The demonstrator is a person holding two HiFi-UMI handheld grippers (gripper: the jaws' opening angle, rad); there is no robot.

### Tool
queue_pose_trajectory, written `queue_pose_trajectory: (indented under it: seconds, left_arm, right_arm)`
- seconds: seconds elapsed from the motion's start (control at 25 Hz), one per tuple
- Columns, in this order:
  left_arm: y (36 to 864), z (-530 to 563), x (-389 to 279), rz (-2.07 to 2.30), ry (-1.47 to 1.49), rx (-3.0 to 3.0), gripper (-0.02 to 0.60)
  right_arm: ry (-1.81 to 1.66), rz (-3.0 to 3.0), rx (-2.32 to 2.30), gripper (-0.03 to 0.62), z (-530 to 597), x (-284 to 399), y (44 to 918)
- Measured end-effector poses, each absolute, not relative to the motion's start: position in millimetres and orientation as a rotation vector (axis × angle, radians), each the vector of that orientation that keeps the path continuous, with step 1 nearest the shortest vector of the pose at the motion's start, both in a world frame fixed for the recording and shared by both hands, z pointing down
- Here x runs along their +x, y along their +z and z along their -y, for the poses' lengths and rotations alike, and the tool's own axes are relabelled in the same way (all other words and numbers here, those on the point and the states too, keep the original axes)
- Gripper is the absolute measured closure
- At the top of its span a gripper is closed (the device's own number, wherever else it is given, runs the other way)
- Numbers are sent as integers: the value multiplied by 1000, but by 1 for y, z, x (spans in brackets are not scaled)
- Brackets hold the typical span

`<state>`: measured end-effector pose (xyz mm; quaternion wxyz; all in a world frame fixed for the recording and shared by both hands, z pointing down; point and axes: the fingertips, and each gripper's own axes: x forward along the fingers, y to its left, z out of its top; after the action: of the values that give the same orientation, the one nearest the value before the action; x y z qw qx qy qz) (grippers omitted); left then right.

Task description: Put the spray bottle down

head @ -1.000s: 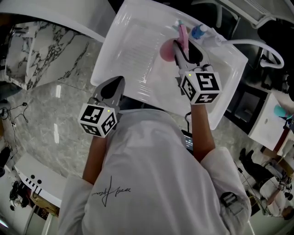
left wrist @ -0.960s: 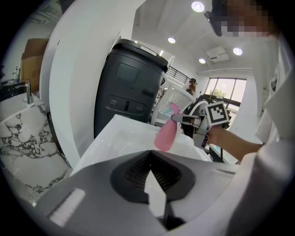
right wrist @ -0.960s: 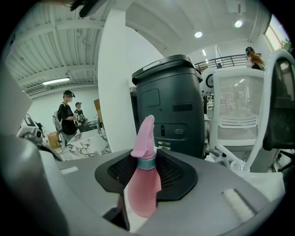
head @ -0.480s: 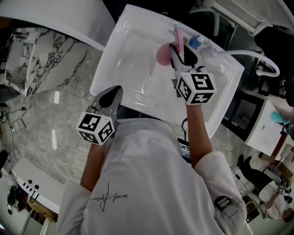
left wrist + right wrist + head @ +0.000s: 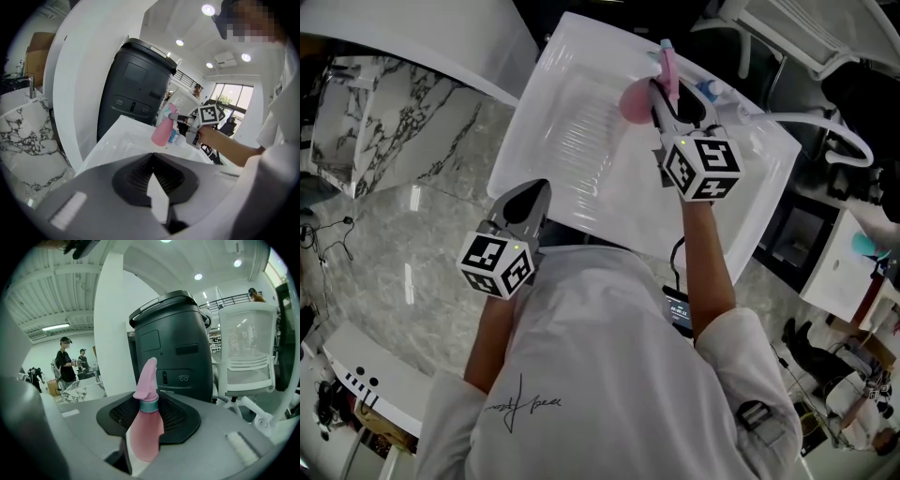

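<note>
Right tool (image 5: 664,94) clamps spray bottle (image 5: 146,430); base hidden.

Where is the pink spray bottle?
Head view, upper right: the spray bottle is held in the right gripper over the white tray, beside a blue cap.

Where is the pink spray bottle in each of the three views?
Head view: spray bottle at top centre, over the white tray.
Left gripper view: bottle just right of centre, above the tray's far side.
Right gripper view: bottle at bottom centre, between the jaws.
Shared landmark: the right gripper that grips it, visible in all three.
</note>
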<state>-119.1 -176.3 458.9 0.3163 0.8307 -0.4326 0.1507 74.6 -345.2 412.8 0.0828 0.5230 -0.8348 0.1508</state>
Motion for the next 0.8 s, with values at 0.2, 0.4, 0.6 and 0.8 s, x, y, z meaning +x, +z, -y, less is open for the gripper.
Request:
queue_pose_trajectory:
  seconds: [0.2, 0.4, 0.6, 0.8]
  left_arm:
    - [458, 182, -118, 1139, 393, 2192, 541]
    - [460, 184, -121, 1138, 397, 2185, 541]
    - [460, 187, -121, 1135, 409, 2185, 541]
    - [462, 191, -125, 1136, 416, 2182, 541]
  right_arm:
    - [438, 2480, 1581, 469, 359, 78, 420]
    - [429, 2494, 1592, 470, 369, 77, 425]
    - [420, 2478, 1627, 470, 382, 80, 430]
    - [414, 2473, 1661, 470, 393, 82, 434]
